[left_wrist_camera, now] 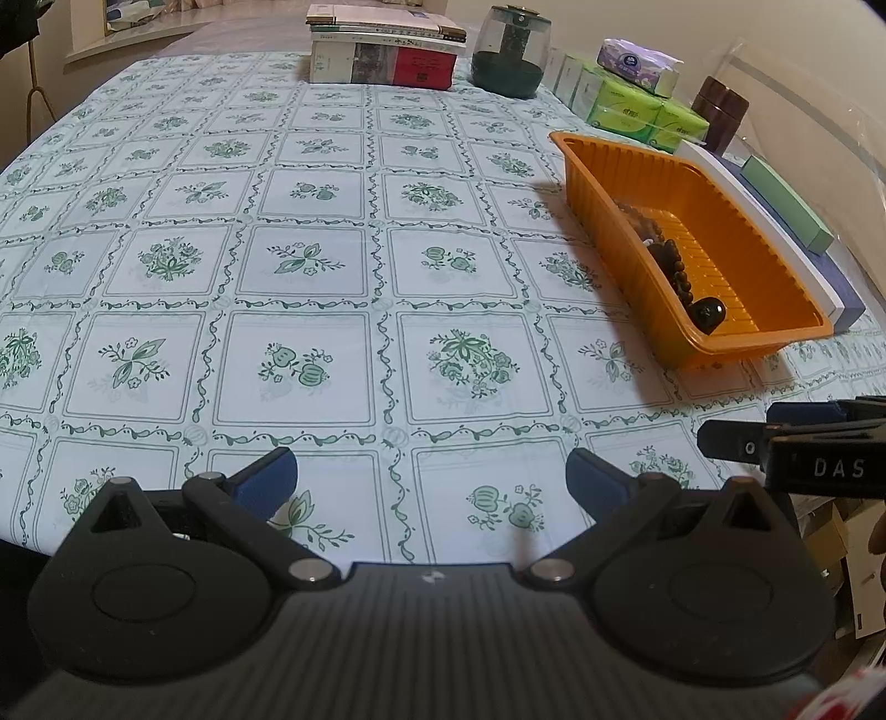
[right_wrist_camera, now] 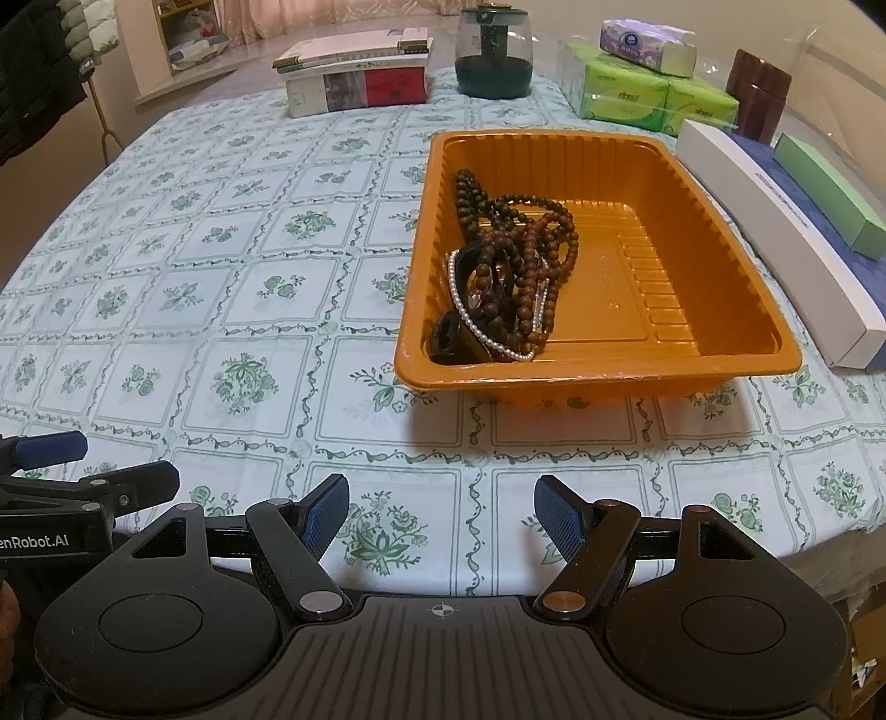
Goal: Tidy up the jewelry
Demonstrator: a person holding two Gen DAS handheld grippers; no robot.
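An orange plastic tray [right_wrist_camera: 692, 266] stands on the green-patterned tablecloth; it shows at the right in the left wrist view [left_wrist_camera: 764, 243]. In its left half lies a pile of jewelry: brown bead strings [right_wrist_camera: 526, 232], a white pearl strand [right_wrist_camera: 476, 327] and a dark clip [right_wrist_camera: 446, 338]. Part of the pile shows in the left wrist view [left_wrist_camera: 673, 263]. My right gripper [right_wrist_camera: 443, 518] is open and empty above the table's near edge, in front of the tray. My left gripper [left_wrist_camera: 432, 487] is open and empty, to the left of the tray. Each gripper shows at the edge of the other's view.
At the back stand stacked books [right_wrist_camera: 357, 77] and a dark green glass jar [right_wrist_camera: 493, 52]. Tissue packs [right_wrist_camera: 653, 83], a brown cylinder [right_wrist_camera: 756, 94], a long white box [right_wrist_camera: 775, 232] and a green box [right_wrist_camera: 830, 194] lie right of the tray.
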